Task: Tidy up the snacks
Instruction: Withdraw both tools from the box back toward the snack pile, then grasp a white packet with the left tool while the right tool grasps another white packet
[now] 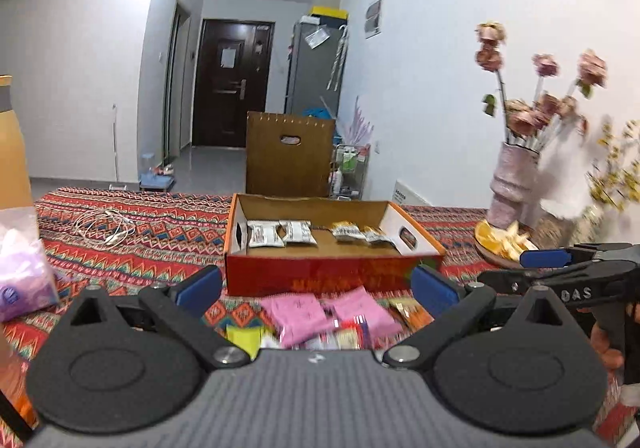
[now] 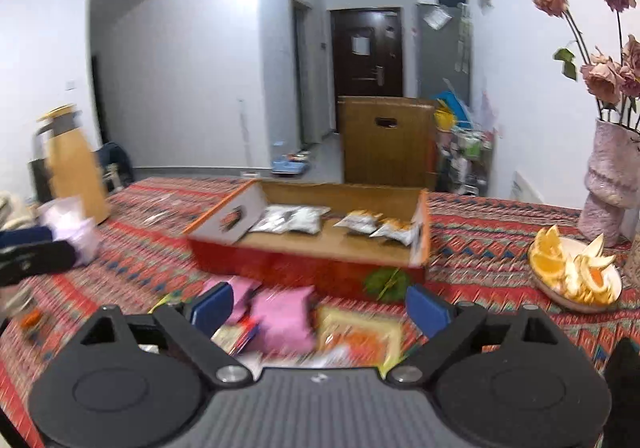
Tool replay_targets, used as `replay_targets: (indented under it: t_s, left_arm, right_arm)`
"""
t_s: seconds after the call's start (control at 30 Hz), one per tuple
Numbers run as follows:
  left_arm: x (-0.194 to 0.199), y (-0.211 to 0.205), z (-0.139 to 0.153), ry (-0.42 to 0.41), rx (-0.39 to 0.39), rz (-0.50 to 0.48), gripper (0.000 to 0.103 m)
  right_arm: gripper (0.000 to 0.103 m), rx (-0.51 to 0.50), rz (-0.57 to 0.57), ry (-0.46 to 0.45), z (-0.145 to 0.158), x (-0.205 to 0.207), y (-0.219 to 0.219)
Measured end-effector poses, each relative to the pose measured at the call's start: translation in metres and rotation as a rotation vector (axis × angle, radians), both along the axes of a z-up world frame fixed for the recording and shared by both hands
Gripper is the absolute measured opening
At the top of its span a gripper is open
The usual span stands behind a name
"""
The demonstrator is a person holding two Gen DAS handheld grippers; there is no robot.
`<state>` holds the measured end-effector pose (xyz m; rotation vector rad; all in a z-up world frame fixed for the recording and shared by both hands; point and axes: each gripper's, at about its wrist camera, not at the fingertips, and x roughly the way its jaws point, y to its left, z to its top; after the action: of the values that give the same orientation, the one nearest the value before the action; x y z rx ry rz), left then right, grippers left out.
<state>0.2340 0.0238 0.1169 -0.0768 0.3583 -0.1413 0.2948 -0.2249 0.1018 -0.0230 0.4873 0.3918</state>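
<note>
While both grippers, left (image 1: 316, 284) and right (image 2: 320, 302), gaped empty, the box (image 1: 332, 272) held four packets: two silver (image 1: 278, 234), two yellow-trimmed (image 1: 362, 234).

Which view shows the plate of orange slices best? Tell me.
The right wrist view: the plate of orange slices lies whole and fairly sharp there. In the left wrist view, the plate is partly hidden behind the right gripper.

The left gripper (image 1: 316, 286) hangs wide open, empty, over pink snack packets (image 1: 298, 314) lying just before the red box (image 1: 332, 272). Inside sit white packets (image 1: 278, 234) and yellowish ones (image 1: 360, 234), apart.
</note>
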Motion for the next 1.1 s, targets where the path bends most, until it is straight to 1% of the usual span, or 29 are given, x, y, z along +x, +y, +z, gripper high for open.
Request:
replay_targets:
  t_s: [0.1, 0.17, 0.23, 0.3, 0.4, 0.5, 0.57, 0.73, 0.87, 1.1]
  left_arm:
    - [-0.026, -0.002, -0.016, -0.006, 0.023, 0.044, 0.103]
    - [-0.041, -0.007, -0.027, -0.012, 0.087, 0.098, 0.103]
    - [-0.054, -0.009, -0.036, -0.030, 0.123, 0.112, 0.103]
    - [-0.066, -0.008, -0.045, -0.023, 0.113, 0.113, 0.103]
    - [-0.081, -0.003, -0.058, 0.008, 0.072, 0.117, 0.103]
    - [-0.091, 0.000, -0.069, 0.049, 0.084, 0.163, 0.103]
    - [-0.093, 0.004, -0.074, 0.081, 0.072, 0.170, 0.103]
    - [-0.089, 0.008, -0.081, 0.101, 0.067, 0.169, 0.103]
    - [-0.083, 0.009, -0.083, 0.113, 0.068, 0.166, 0.103]
    - [-0.071, 0.009, -0.088, 0.134, 0.074, 0.153, 0.103]
  right_arm:
    - [0.095, -0.008, 0.034, -0.038, -0.011, -0.042, 0.002]
    - [0.098, -0.026, 0.031, -0.064, -0.022, -0.066, 0.006]
    - [0.098, -0.047, 0.010, -0.073, -0.033, -0.085, 0.010]
    - [0.098, -0.033, -0.018, -0.068, -0.045, -0.101, 0.011]
    - [0.098, -0.021, -0.047, -0.067, -0.063, -0.122, 0.011]
    - [0.098, -0.042, -0.074, -0.059, -0.077, -0.139, 0.012]
    - [0.098, -0.049, -0.062, -0.031, -0.086, -0.145, 0.015]
    - [0.098, -0.037, -0.047, 0.014, -0.096, -0.149, 0.017]
    - [0.097, -0.053, -0.049, -0.002, -0.094, -0.145, 0.023]
    - [0.097, -0.036, -0.067, -0.013, -0.090, -0.135, 0.025]
